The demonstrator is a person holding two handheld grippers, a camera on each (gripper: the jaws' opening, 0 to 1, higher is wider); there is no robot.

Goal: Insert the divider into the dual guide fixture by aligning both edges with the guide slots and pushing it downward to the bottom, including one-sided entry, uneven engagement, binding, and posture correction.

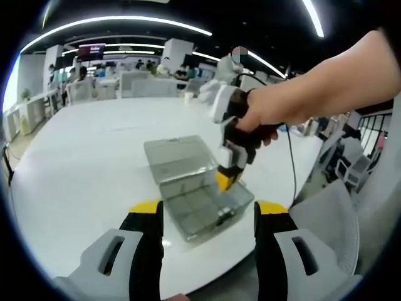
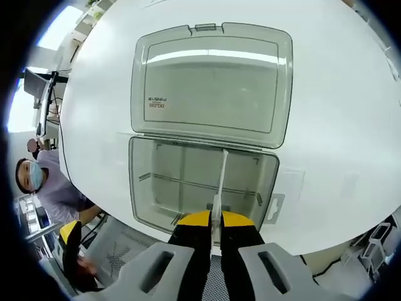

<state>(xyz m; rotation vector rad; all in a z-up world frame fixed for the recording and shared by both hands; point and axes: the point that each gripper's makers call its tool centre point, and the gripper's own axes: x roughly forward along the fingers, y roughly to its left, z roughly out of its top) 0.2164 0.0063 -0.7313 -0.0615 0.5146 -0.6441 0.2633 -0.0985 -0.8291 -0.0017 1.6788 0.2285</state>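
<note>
White tabletop carried a clear grey plastic compartment box, lid open; right gripper jaws pinched a thin translucent divider standing inside the box; left gripper jaws spread wide, empty.

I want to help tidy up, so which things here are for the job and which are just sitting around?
For the job:
- right gripper, shut on the divider
- clear box with slots, its lid open
- left gripper, open and waiting

Just around:
- white table
- chairs beside it
- desks and people far behind
</note>
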